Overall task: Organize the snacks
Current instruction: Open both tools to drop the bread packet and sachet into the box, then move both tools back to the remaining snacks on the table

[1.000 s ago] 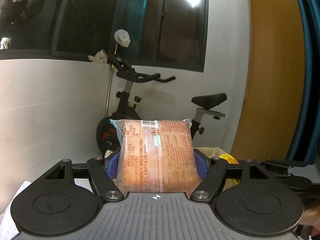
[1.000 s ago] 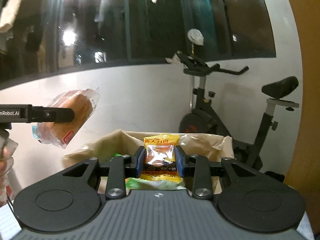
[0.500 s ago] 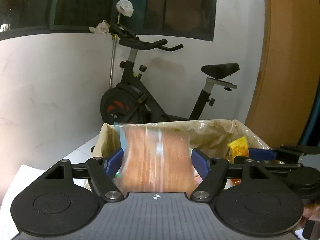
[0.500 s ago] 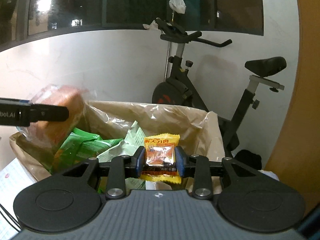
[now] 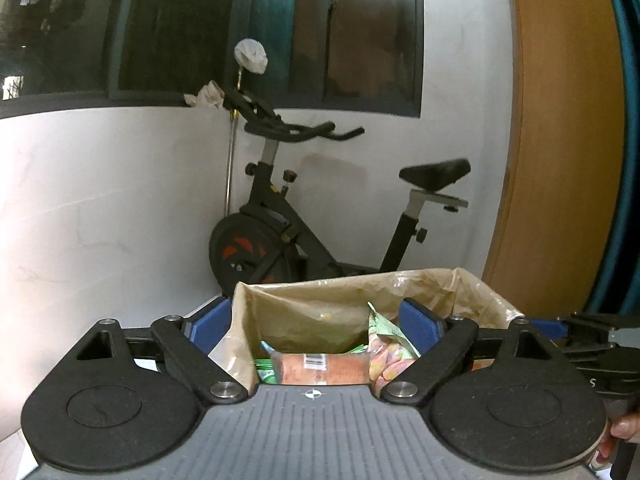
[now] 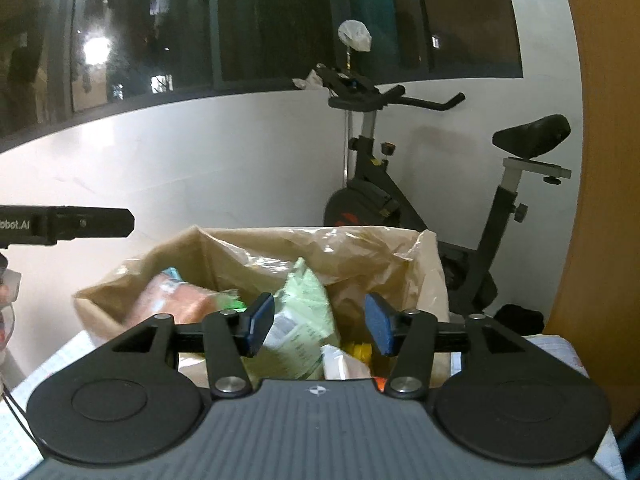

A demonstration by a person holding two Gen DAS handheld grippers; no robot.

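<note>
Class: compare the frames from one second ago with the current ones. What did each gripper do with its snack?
Both let go. The left gripper opened and its orange bread packet dropped into the lined box. The right gripper opened too; its yellow packet lies in the box. Exercise bike unchanged.

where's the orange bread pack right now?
In the lined box: the orange bread pack lies flat among green packets, below the open left gripper. The right wrist view shows it at the box's left side.
</note>
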